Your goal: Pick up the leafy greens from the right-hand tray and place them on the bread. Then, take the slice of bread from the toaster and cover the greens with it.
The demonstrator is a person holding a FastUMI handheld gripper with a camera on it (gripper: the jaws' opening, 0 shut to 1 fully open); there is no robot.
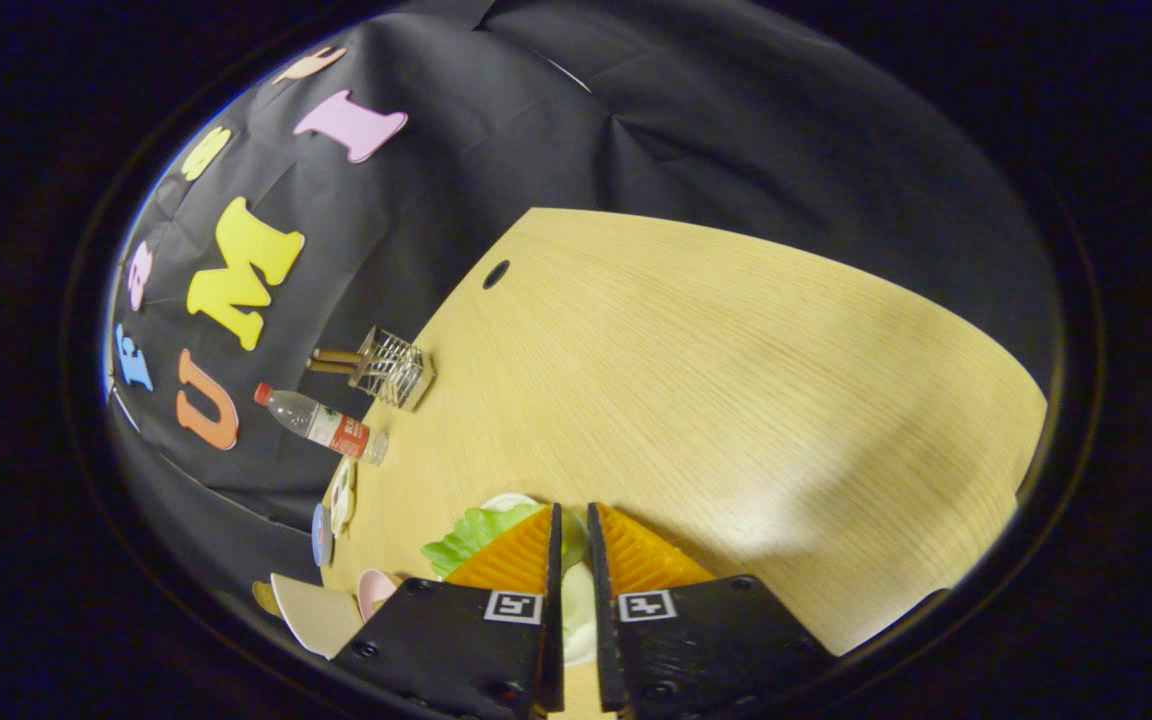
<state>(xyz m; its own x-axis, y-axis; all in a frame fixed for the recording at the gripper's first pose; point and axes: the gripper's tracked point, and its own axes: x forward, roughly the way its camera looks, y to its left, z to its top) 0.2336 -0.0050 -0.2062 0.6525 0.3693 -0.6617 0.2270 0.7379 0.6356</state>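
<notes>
Gripper [570, 520] fingers nearly closed, pinching leafy greens [476, 533] between them over wooden table [736, 380]; looks light, floppy, tear-prone; probably best held at thick middle, gently; bread, toaster unseen.

1. The table [736, 380] is pale yellow wood with fine grain lines and one dark round hole [496, 273].
2. The leafy greens [471, 535] are light green against the table.
3. The bottle [321, 425] at the table's edge is clear with a red cap and a red label.
4. The wire basket [394, 368] beside the bottle is silver.
5. The gripper [569, 525] carries two black-and-white square markers.
</notes>
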